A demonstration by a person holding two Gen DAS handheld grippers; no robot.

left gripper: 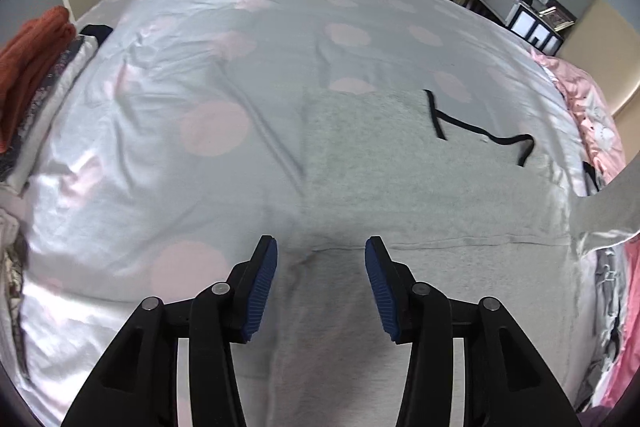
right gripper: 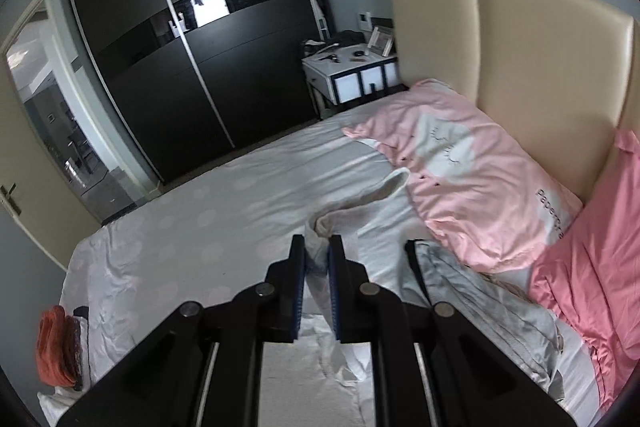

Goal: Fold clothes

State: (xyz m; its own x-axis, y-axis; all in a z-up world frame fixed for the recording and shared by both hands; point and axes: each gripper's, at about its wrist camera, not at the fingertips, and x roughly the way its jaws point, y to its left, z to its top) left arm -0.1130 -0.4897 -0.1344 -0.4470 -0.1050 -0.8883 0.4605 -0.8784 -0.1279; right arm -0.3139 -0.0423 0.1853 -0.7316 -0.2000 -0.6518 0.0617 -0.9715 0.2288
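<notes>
Grey garment [left gripper: 400, 187] flat on bed – black-trimmed neckline, sleeve [right gripper: 320, 267] lifted

The bed [right gripper: 208, 211] is our landmark: a garment [left gripper: 420, 187] lies flat on it, right of middle in the left wrist view, a folded stack [left gripper: 32, 75] at its left edge. At its head sit pillows [right gripper: 472, 171] against the headboard [right gripper: 520, 59]; a nightstand [right gripper: 352, 75] stands beside it, a wardrobe [right gripper: 208, 59] beyond its far side.

Left gripper [left gripper: 321, 247] fingers apart, angled down; right gripper [right gripper: 317, 247] fingers clamped
</notes>
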